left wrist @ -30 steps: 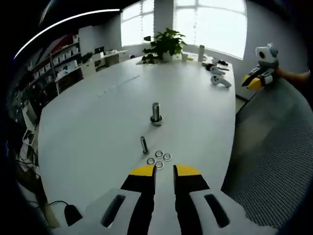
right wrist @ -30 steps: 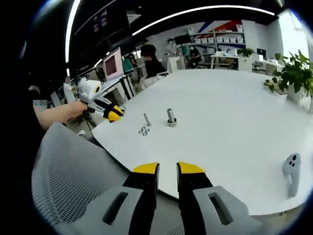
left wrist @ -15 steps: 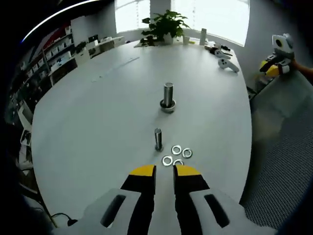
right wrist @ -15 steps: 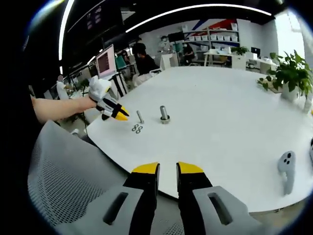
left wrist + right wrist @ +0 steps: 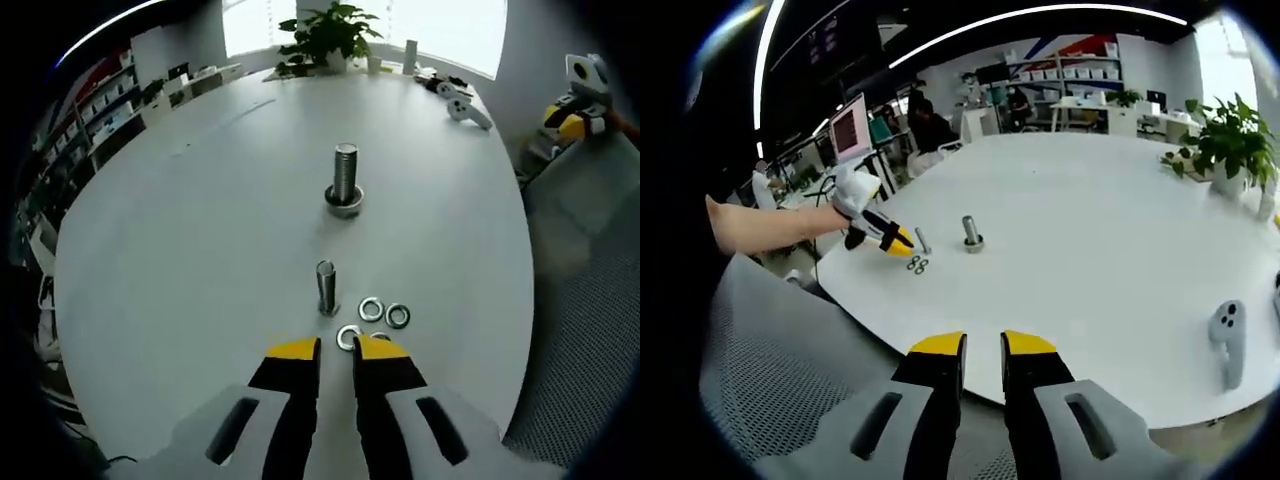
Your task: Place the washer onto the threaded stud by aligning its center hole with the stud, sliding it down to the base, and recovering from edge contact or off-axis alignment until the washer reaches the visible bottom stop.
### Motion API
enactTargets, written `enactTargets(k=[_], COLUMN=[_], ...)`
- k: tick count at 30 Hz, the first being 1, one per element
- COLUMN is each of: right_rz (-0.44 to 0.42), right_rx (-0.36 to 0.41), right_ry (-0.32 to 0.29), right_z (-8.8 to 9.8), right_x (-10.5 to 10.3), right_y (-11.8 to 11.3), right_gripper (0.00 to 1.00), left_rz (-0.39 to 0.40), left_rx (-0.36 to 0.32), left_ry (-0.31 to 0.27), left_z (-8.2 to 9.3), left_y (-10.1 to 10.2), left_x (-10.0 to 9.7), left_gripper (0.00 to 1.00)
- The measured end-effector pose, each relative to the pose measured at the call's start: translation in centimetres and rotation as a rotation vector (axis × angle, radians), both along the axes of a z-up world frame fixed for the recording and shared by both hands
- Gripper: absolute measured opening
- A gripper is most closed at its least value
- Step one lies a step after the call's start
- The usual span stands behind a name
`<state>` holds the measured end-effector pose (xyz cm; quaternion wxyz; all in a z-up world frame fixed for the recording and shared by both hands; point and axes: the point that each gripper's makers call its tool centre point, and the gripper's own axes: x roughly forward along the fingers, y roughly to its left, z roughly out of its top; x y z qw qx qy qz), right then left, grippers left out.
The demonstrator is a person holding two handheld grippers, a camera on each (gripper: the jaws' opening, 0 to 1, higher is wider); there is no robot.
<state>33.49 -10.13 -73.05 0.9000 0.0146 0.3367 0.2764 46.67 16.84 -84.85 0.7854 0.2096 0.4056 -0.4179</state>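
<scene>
Left gripper (image 5: 336,348) at bottom centre of the left gripper view, jaws parted by a narrow gap, nothing between them. Tips hover just over the nearest washer (image 5: 348,337); two more washers (image 5: 384,312) lie just beyond, loose and flat on the white table (image 5: 200,230). We judge the low, close pose as a line-up for a pick.

Thin threaded stud (image 5: 326,287) stands upright just left of the washers. A thicker bolt (image 5: 344,179) with a collar stands farther up, centre frame.

Right gripper (image 5: 982,349) rests off the table edge, jaws slightly apart, empty; likely parked clear.

No legible writing or brands.
</scene>
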Motion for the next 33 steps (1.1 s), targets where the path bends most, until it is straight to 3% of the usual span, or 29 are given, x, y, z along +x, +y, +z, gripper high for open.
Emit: enactTargets(k=[9, 11, 14, 15, 18, 25, 26, 33], right_rz=[-0.013, -0.017, -0.024, -0.027, -0.028, -0.034, -0.036, -0.042], right_rx=[0.009, 0.016, 0.024, 0.027, 0.028, 0.032, 0.032, 0.035], right_ry=[0.01, 0.009, 0.006, 0.006, 0.007, 0.008, 0.008, 0.008], right_z=[0.0, 0.1, 0.1, 0.2, 0.2, 0.1, 0.1, 0.0], right_x=[0.0, 0.1, 0.1, 0.1, 0.1, 0.2, 0.2, 0.2], right_y=[-0.1, -0.1, -0.1, -0.1, -0.1, -0.2, -0.2, -0.4], right_gripper=[0.16, 0.16, 0.16, 0.16, 0.16, 0.16, 0.16, 0.16], left_rz=[-0.029, -0.018, -0.027, -0.048, -0.029, -0.072, -0.11, -0.067], left_rx=[0.045, 0.027, 0.071, 0.047, 0.057, 0.083, 0.103, 0.078], left_ry=[0.001, 0.017, 0.005, -0.023, 0.0, -0.022, -0.039, -0.02], left_z=[-1.1, -1.0, -1.5, -1.3, -1.5, -1.6, -1.6, -1.5], left_y=[-0.1, -0.5, -0.1, -0.6, -0.2, -0.5, -0.5, -0.4], left_x=[0.1, 0.1, 0.3, 0.7, 0.6, 0.6, 0.6, 0.7], left_gripper=[0.1, 0.1, 0.1, 0.09, 0.08, 0.01, 0.01, 0.01])
